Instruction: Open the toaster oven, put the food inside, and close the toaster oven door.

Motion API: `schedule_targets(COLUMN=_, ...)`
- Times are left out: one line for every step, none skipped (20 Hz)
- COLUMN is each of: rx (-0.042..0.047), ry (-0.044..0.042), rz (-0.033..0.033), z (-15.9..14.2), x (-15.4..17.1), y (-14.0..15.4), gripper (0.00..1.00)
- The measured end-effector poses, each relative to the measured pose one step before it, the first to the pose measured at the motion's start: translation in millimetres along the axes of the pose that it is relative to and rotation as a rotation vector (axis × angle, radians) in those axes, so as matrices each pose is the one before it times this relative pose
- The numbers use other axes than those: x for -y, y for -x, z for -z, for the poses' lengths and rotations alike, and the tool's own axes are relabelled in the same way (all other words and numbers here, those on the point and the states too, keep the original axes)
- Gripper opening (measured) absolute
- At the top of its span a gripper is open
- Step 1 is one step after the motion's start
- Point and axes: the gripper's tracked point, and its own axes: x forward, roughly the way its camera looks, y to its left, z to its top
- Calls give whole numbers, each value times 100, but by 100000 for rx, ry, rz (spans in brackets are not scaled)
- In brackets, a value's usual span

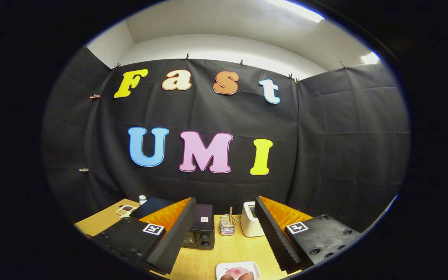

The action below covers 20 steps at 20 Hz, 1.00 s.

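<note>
My gripper (pixel 224 237) is held high above the wooden table (pixel 208 258), open wide, with nothing between its fingers. A black toaster oven (pixel 202 229) stands at the back of the table, partly hidden behind the left finger (pixel 169 241); its door looks closed. Below and between the fingers, near the table's front edge, lies a small white plate (pixel 236 269) with pink food (pixel 237 272) on it. The plate is cut off at the bottom.
A small wire holder with a stick (pixel 227 224) stands right of the oven. A white appliance (pixel 250 219) sits beside it, behind the right finger. At the back left lie a dark flat thing (pixel 151 206), a small white bottle (pixel 142 199) and a small device (pixel 126 210).
</note>
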Motion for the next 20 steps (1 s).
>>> schedule_targets(rx=-402, ry=110, rz=-142, z=85, x=-175, y=-104, gripper=98)
schedule_targets(rx=-409, ry=-79, rz=-299, z=199, x=-206, y=-75, gripper=98)
schedule_targets(rx=-316, ry=-334, rz=-592, z=61, x=-455, y=-158, gripper=98)
schedule_targets(rx=-512, ry=-312, rz=-821, z=88, x=-584, y=-170, gripper=98)
schedule_targets(rx=-304, ry=-238, rz=-969, z=144, x=-697, y=-294, gripper=98)
schedule_targets(rx=-445, ry=-257, rz=-1135, z=127, x=-957, y=-304, gripper=98)
schedule_targets(rx=-250, ry=-323, rz=-1154, z=130, x=-957, y=-338, gripper=98)
schedule_targets(rx=-493, ry=-501, rz=-1119, z=160, x=-1041, y=-333, gripper=98)
schedule_targets(rx=-750, ry=-879, rz=-1046, z=387, x=-1123, y=-503, gripper=98)
schedule_targets(rx=-720, ry=-909, rz=-1271, z=384, x=-1219, y=-567, gripper=98)
schedule_targets(rx=-1190, ry=-787, rz=-1038, z=584, x=-1247, y=-683, gripper=98)
schedule_targets(rx=-1295, ry=-851, rz=-881, z=656, x=-1120, y=-636, gripper=98)
schedule_targets(rx=-1290, ry=-1134, rz=-1368, z=702, x=-1192, y=-729, gripper=98)
schedule_targets(rx=-1565, ry=-1075, rz=-1152, z=821, x=-1266, y=-898, gripper=98)
schedule_targets(rx=-2250, ry=-630, rz=-700, z=1006, x=-1021, y=-933, gripper=98)
schedule_targets(rx=-2669, ry=-550, rz=-526, z=1200, x=-954, y=-865, gripper=98)
schedule_targets(rx=-3211, ry=-688, rz=-293, z=1306, x=-861, y=-920, gripper=98)
schedule_targets(rx=-2952, ry=-616, rz=-781, z=1182, x=-929, y=-957, gripper=98)
schedule_targets(rx=-2934, ry=-384, rz=-168, z=1178, x=-728, y=-1075, gripper=98)
schedule_targets(rx=-3206, ry=11, rz=417, z=1397, x=-405, y=-1082, gripper=98)
